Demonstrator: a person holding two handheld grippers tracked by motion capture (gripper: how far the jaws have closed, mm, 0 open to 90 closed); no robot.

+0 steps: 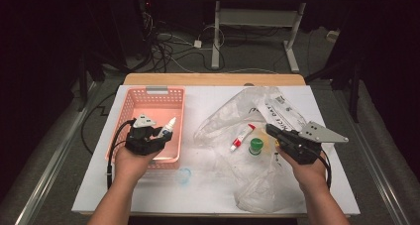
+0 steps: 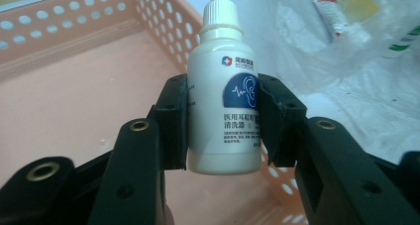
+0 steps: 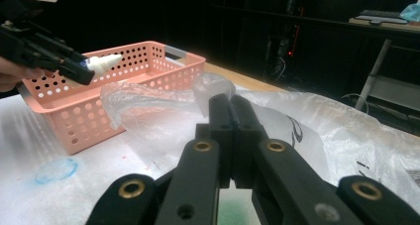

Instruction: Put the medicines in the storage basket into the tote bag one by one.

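Black jaws of the left gripper [image 2: 225,121], matte plastic with brass-ringed screw holes, were clenched on a small white bottle [image 2: 224,101], their pads pressing its round sides from left and right. That bottle was smooth and cylindrical, with a ribbed white cap tapering to a dropper tip and a blue label bearing an ear symbol; it stood upright along the jaws, its base hanging free between them. In the high view the same bottle [image 1: 169,125] pointed toward the far right, held above the right half of the pink basket [image 1: 128,105], a rectangular plastic bin with perforated walls and a grey handle tab on its far rim. Whether the bottle touched the basket's floor could not be told, though it seemed to hang clear. On the right, the right gripper [image 1: 270,130] had its two jaws pressed flat together, and in its own view a fold of film may have been caught between them, which was hard to judge. It rested over a crumpled clear plastic bag [image 1: 257,180], glossy and wrinkled, with black printing on its far side. Inside or on the bag, just left of that gripper, lay a green-capped bottle [image 1: 256,145] and a slim white tube with a red cap [image 1: 242,137]. All of this sat on a white table [image 1: 208,195] marked with a faint blue ring.
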